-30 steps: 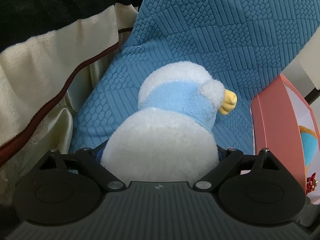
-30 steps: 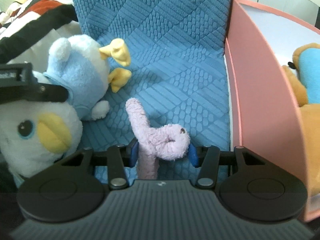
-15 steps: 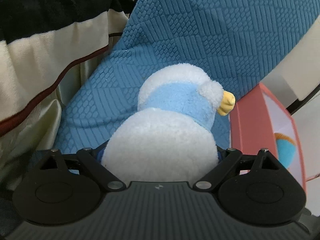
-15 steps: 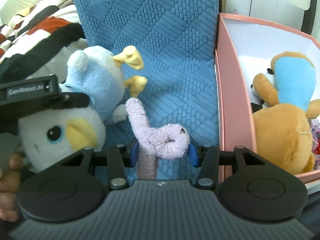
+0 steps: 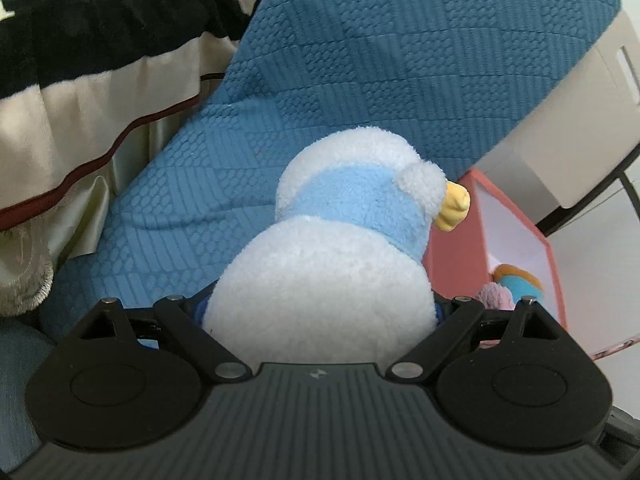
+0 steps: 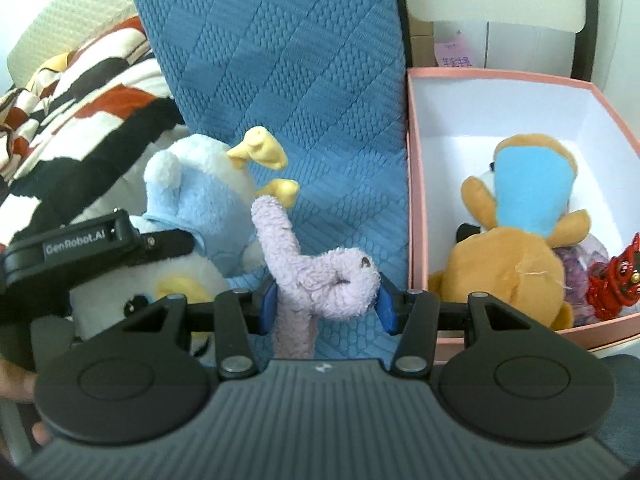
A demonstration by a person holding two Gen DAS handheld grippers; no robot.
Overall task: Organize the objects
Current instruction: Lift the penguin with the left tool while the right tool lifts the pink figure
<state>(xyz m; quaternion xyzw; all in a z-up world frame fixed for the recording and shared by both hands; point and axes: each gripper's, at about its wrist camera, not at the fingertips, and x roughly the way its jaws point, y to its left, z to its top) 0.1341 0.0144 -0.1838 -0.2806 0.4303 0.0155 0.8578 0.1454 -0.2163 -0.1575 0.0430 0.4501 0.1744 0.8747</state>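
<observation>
My left gripper [image 5: 320, 312] is shut on a white and light-blue duck plush [image 5: 332, 264] and holds it above the blue quilted cushion [image 5: 360, 60]. The duck also shows in the right wrist view [image 6: 192, 216], with the left gripper [image 6: 96, 244] clamped on it. My right gripper [image 6: 326, 300] is shut on a small lilac plush [image 6: 316, 276], left of the pink box [image 6: 416, 184]. The box holds an orange bear plush with a blue patch [image 6: 516, 240] and a red toy [image 6: 616, 280]. The box also shows at right in the left wrist view [image 5: 452, 256].
A striped black, white and orange blanket [image 5: 80, 60] lies at the left of the cushion. A white cabinet [image 5: 580, 128] and a dark chair frame [image 6: 584, 20] stand behind the box. A pink note [image 6: 456, 50] is stuck on the wall beyond.
Both grippers have risen and pulled back with their plush toys. The pink box and its contents have come into fuller view in both cameras.
</observation>
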